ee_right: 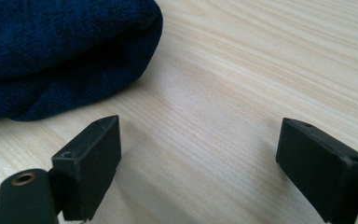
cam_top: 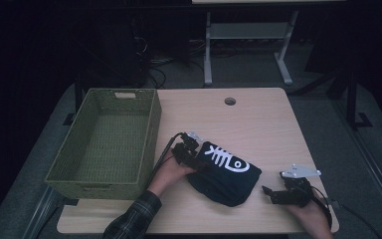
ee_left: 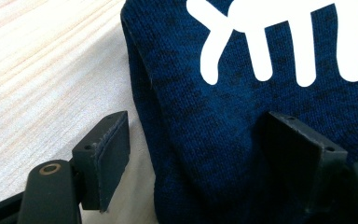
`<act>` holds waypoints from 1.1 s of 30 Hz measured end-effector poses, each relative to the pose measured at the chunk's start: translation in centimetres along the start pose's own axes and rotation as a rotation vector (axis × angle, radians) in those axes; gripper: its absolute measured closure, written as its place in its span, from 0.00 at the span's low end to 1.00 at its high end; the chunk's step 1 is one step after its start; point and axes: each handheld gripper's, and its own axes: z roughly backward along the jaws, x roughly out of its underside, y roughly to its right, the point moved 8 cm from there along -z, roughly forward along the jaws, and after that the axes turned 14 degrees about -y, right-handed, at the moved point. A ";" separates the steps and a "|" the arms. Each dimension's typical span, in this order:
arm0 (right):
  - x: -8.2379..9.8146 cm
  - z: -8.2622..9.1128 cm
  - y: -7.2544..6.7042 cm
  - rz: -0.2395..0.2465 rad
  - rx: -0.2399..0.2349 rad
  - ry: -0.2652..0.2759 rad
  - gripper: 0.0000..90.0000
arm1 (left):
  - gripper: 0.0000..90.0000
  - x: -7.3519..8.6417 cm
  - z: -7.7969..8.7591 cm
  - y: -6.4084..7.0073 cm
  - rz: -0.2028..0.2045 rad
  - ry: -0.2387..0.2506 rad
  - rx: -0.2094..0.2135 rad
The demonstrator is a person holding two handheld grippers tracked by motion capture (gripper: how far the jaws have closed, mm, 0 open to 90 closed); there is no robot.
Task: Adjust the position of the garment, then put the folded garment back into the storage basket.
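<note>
We've got the wooden bench under us, the green woven basket standing empty at the far left. The folded navy garment lies near centre, long axis running from far left to near right. Our left gripper sits right at its far-left end, jaws wide open, one over the cloth, one over bare wood, gripping nothing. Our right gripper waits just right of it, jaws open, empty. Left hand's nearer.

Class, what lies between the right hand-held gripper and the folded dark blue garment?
Bare wooden table, seen in the right gripper view and the high view.
</note>
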 end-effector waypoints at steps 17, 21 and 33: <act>0.0 0.0 -0.1 0.003 -0.004 -0.002 0.15 | 0.69 -0.2 0.1 1.2 0.018 -0.048 0.096; 0.0 0.0 -0.1 0.003 -0.003 -0.002 0.15 | 0.78 -0.2 0.1 1.1 0.042 -0.036 0.139; 0.0 0.0 -0.1 -0.002 -0.006 -0.004 0.15 | 0.85 -0.6 1.6 1.9 0.054 -0.051 0.096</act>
